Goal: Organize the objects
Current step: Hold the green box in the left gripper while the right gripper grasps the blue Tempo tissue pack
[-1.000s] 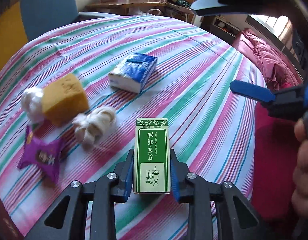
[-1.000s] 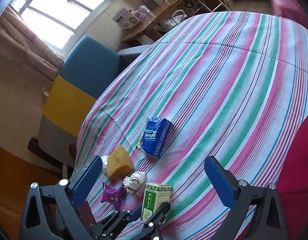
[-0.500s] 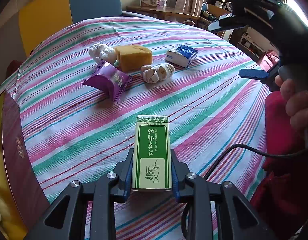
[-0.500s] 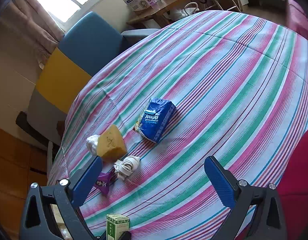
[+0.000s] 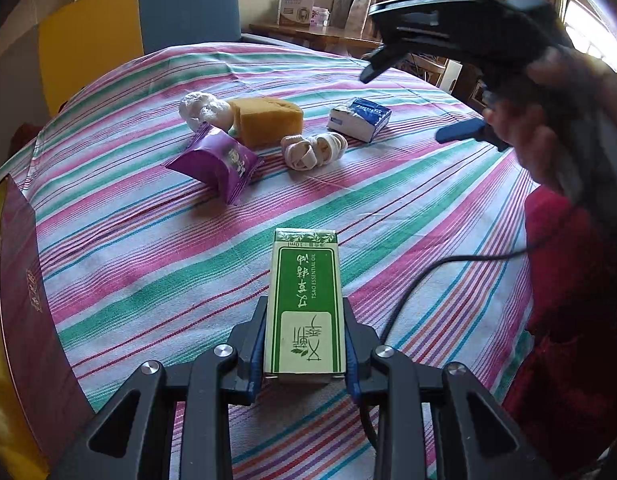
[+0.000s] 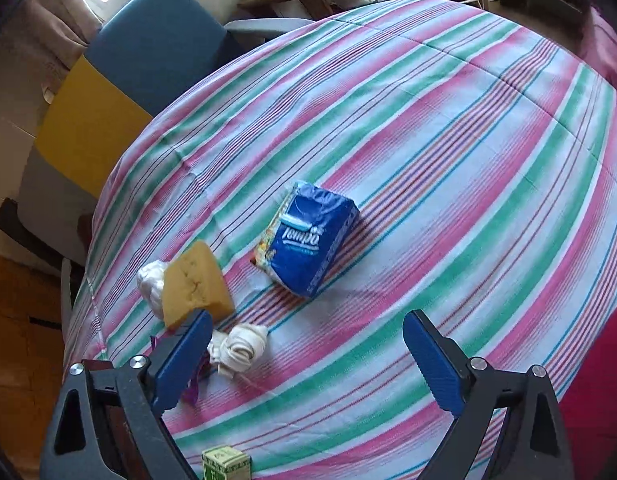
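My left hand-held gripper (image 5: 304, 344) pinches the green box (image 5: 304, 304) above the striped bench (image 5: 408, 200). My right hand-held gripper (image 6: 308, 360), jaws wide and just narrowing, holds nothing. Beyond lie purple packet (image 5: 216, 162), white roll (image 6: 238, 350), sponge (image 6: 196, 284), tissue pack (image 6: 308, 240).

Our left gripper (image 5: 304, 344): black angular frame, blue pads, silver screws behind each finger. Right gripper (image 6: 304, 360) alike; black cable (image 5: 448, 264) trails behind it.
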`<control>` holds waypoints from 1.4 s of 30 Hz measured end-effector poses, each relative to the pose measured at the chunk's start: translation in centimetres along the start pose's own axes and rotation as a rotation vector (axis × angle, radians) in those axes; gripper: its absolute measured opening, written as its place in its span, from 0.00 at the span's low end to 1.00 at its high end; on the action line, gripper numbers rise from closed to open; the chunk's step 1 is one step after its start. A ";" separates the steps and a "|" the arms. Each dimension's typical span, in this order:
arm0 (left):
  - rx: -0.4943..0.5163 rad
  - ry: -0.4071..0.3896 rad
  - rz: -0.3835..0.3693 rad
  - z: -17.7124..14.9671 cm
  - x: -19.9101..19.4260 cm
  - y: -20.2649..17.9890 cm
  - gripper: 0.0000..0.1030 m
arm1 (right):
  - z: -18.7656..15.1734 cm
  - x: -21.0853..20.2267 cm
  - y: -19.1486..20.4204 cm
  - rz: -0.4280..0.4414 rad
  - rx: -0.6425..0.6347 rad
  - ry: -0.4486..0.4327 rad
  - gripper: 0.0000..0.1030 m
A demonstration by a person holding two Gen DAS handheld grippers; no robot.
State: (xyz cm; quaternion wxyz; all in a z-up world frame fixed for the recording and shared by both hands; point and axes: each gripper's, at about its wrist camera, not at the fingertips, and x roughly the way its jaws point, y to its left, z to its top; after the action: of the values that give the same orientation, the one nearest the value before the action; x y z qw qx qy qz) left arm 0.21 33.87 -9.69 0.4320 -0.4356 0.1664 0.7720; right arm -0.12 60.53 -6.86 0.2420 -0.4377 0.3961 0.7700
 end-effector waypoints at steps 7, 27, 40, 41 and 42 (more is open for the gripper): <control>-0.017 -0.013 -0.020 0.0 0.3 0.2 0.30 | 2.7 4.5 1.0 -0.095 -0.022 0.009 0.78; -0.048 -0.039 -0.015 -0.8 -0.3 0.2 0.31 | 3.3 5.2 1.4 -0.076 -0.063 -0.027 0.84; -0.050 -0.048 -0.004 -0.7 -0.1 0.0 0.31 | 2.6 5.1 2.7 -0.224 -0.212 -0.032 0.59; -0.049 -0.049 -0.002 -0.7 -0.1 -0.1 0.31 | 2.7 5.0 2.5 -0.216 -0.210 -0.030 0.58; -0.048 -0.050 -0.001 -0.7 -0.1 -0.1 0.31 | 2.7 4.9 2.5 -0.218 -0.218 -0.029 0.58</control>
State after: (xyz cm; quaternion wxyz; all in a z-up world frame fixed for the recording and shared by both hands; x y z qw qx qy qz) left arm 0.70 33.39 -9.99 0.4257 -0.4267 0.1368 0.7862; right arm -5.70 61.44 -9.32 0.2807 -0.4906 0.2567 0.7840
